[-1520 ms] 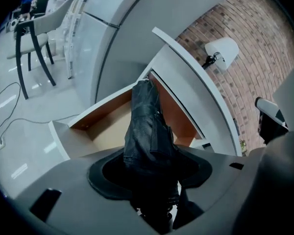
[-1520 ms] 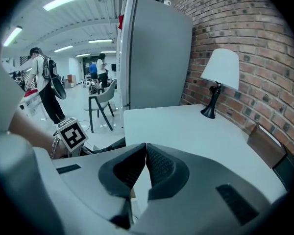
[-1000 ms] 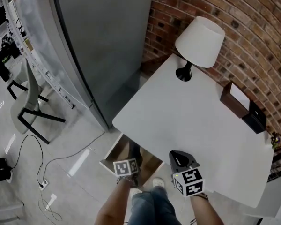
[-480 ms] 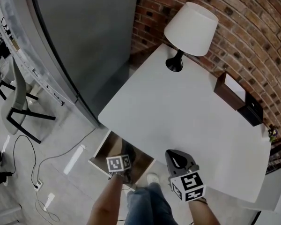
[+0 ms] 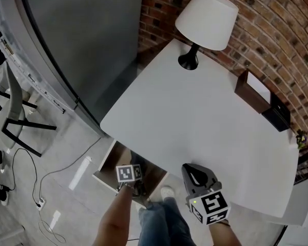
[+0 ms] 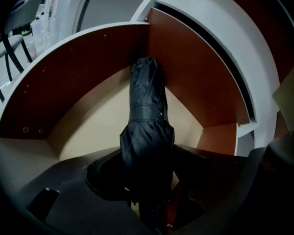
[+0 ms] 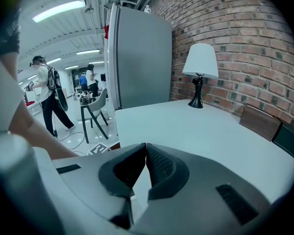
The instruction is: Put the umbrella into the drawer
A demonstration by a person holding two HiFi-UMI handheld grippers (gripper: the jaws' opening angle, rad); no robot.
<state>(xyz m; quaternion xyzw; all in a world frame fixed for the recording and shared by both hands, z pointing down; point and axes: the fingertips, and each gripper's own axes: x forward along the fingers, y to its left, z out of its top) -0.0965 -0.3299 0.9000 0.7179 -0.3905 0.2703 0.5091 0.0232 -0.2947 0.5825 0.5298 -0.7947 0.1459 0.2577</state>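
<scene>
The left hand-held gripper points steeply down. Its jaws are opening, with the folded umbrella between them and still pressed by the pads. The bare left forearm reaches down behind it. The right hand-held gripper tilts gently downward, its jaws together with nothing between them.

Matt cloth, smooth wood-look panels
The umbrella is showing creased matt black fabric; the drawer walls are looking like smooth reddish-brown laminate, base paler; ahead of the right gripper the table is looking smooth matt white.
</scene>
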